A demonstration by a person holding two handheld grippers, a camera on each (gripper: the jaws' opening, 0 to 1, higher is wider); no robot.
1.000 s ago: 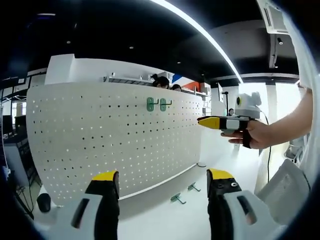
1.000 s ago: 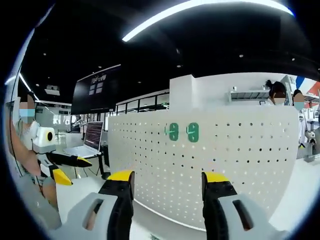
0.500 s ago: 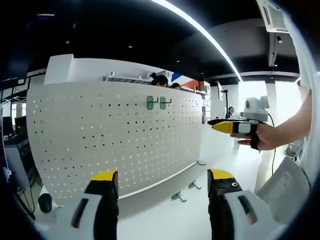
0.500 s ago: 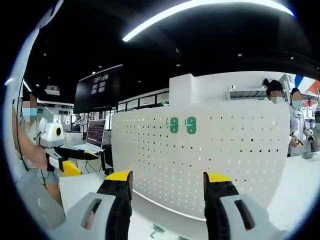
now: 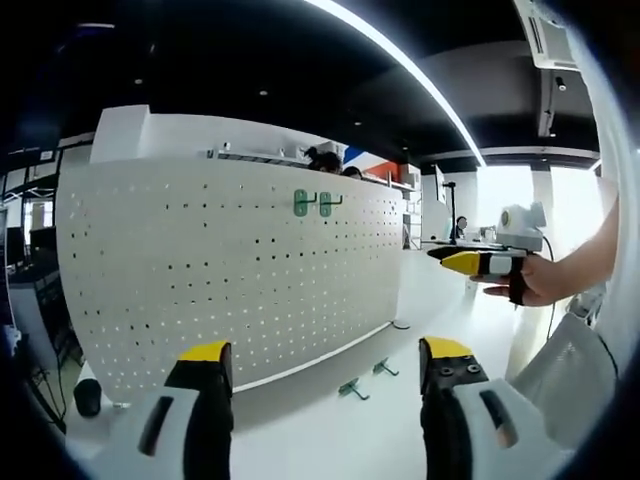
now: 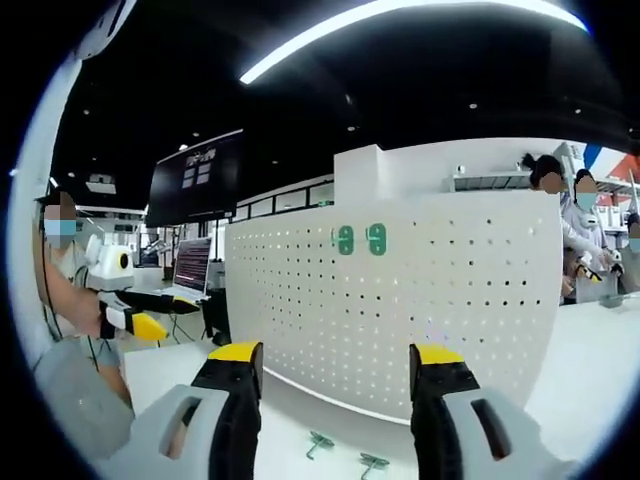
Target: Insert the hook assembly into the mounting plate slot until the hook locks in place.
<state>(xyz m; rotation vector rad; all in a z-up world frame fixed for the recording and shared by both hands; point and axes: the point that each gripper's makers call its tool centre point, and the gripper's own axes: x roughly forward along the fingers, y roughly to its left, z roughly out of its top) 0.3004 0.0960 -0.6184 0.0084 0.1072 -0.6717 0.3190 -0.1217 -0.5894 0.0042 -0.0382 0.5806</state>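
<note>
Your left gripper [image 5: 318,362] has its jaws wide apart with nothing between them, and your right gripper [image 6: 325,362] is spread the same way and just as empty. Two loose green hooks [image 5: 362,379] lie on the white table [image 5: 330,440] at the foot of the pegboard [image 5: 220,270], ahead of your left gripper and nearer its right jaw, well apart from it. In the right gripper view the same pair of hooks [image 6: 345,451] sits low between the jaws, one beside the other, not touching either.

The pegboard is a white panel standing upright on the table, smooth and matte, pierced by a regular grid of small round holes. High on it hang two green hooks already mounted [image 5: 316,204], side by side, flat-faced with rounded corners.

Both grippers have pale grey bodies with black jaws capped in yellow. Your right gripper also shows at the right of the left gripper view, held out in your hand [image 5: 527,281].

The room beyond is an office with a dark ceiling, a long strip light [image 6: 400,22], a laptop [image 6: 186,270] on a desk and people standing behind the panel.
</note>
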